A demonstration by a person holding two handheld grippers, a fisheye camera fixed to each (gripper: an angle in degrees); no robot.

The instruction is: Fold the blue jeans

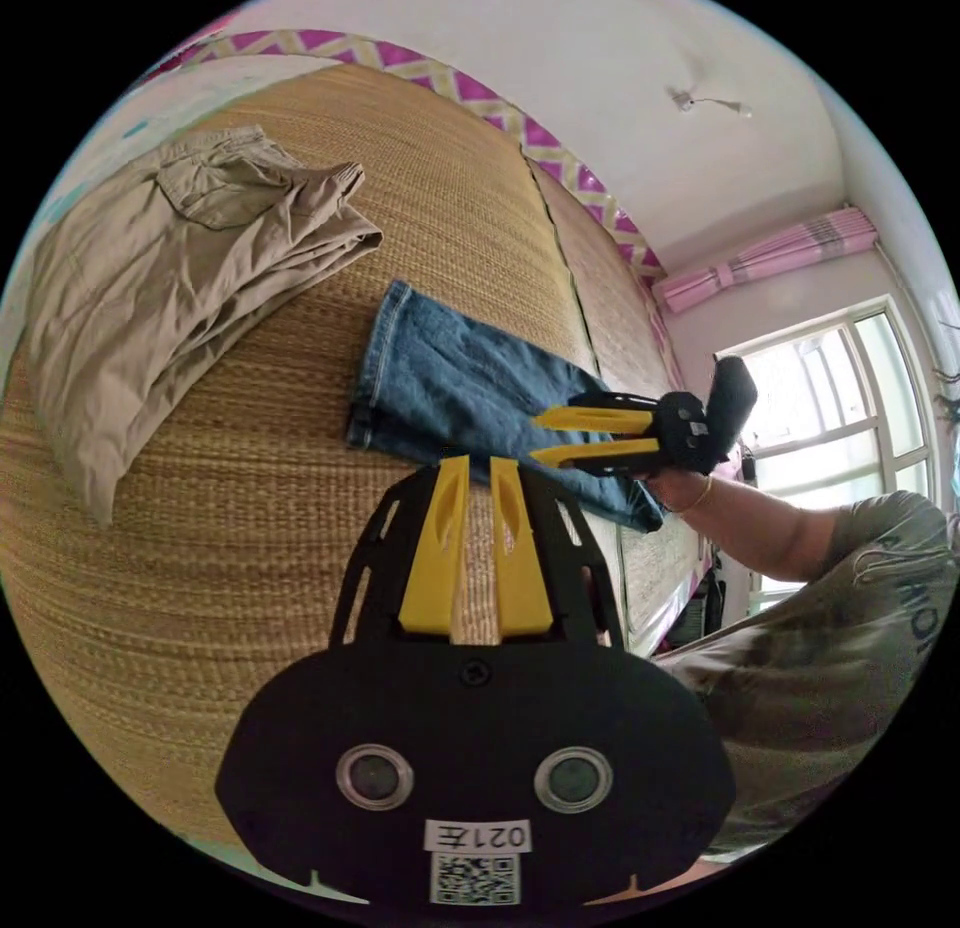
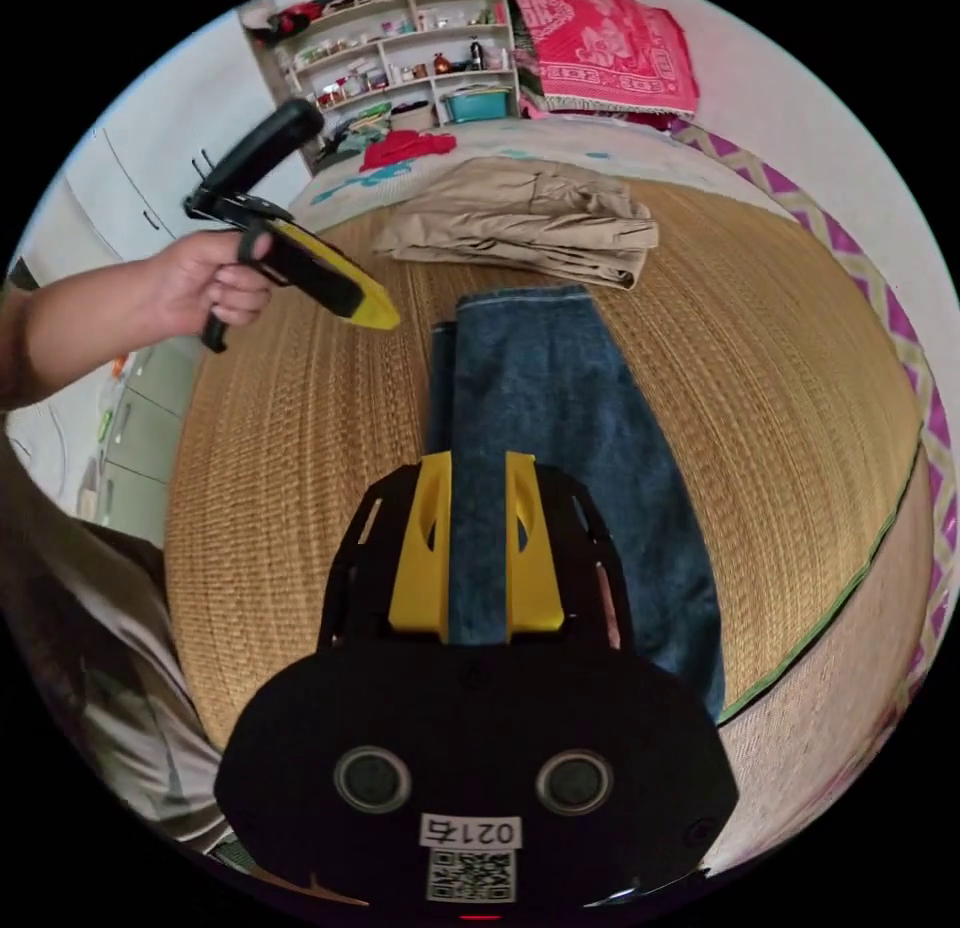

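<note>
Left gripper [image 1: 478, 465], jaws a narrow gap apart, nothing between them, hovering over bare straw mat [image 1: 250, 568]; jeans edge just past the tips at 12 o'clock. Right gripper [image 2: 477, 463] also slightly parted, empty, held above the jeans [image 2: 560, 418], denim showing through the gap but the jaws don't look pressed on it. In the left gripper view the right gripper sits at 3 o'clock, over the near end of the jeans, a hand on its handle. In the right gripper view the left gripper is at 10 o'clock, off to the side, well clear of the denim. Jeans lie flat on the mat, legs stacked lengthwise in a long strip, hem end toward the folded khaki trousers [image 2: 530, 218] at 12 o'clock; near end reaches the mat edge. Judgement: denim is heavyish, limp but thick, not slippery, not fragile; should hold a crease, may sag if lifted from one point. Best grab: two corners of one end, one per gripper, pinching both layers at the seam, then carry over.
</note>
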